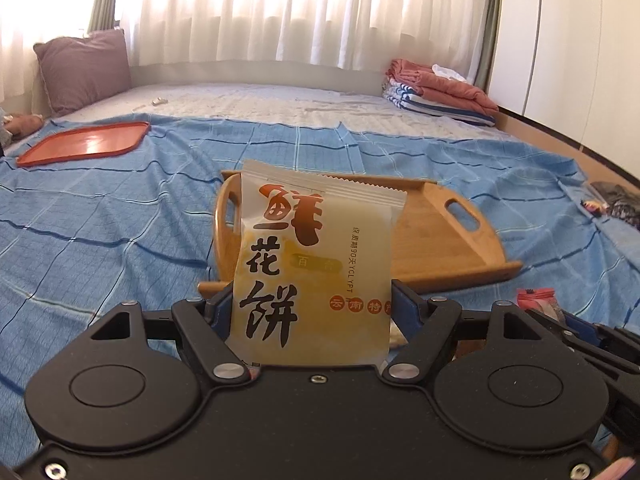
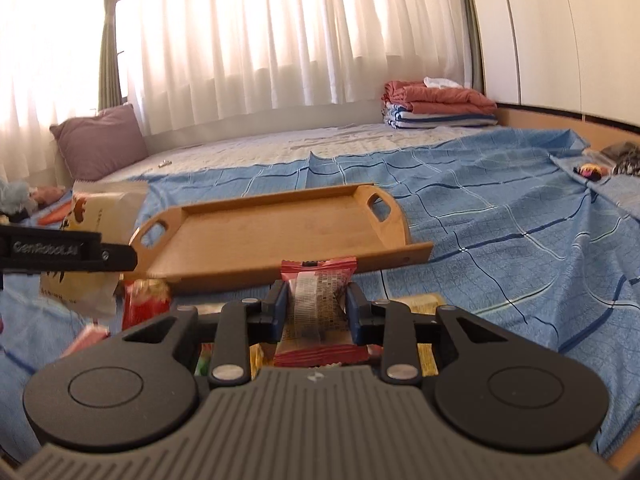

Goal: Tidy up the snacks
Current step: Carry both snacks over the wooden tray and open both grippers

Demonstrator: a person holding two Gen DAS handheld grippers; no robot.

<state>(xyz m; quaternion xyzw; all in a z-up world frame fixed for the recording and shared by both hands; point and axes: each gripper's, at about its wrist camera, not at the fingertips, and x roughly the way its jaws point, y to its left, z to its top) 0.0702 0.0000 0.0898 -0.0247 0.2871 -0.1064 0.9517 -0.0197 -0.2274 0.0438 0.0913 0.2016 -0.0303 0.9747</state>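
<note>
Left gripper (image 1: 312,304) clamping pastry packet (image 1: 316,256), right gripper (image 2: 316,306) pinching red snack bar (image 2: 318,300); carry level, release low over wooden tray (image 2: 280,232).

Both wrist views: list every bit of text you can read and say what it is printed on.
"鲜花饼": large characters on the pale yellow snack packet in the left gripper.
"保质期90天": small print up the same packet's side.
"云南特产": orange circles near its bottom, last one cut off.
"GenRobot.AI": side of the left gripper, right wrist view.
Print on the red snack bar in the right gripper: too blurred.
</note>
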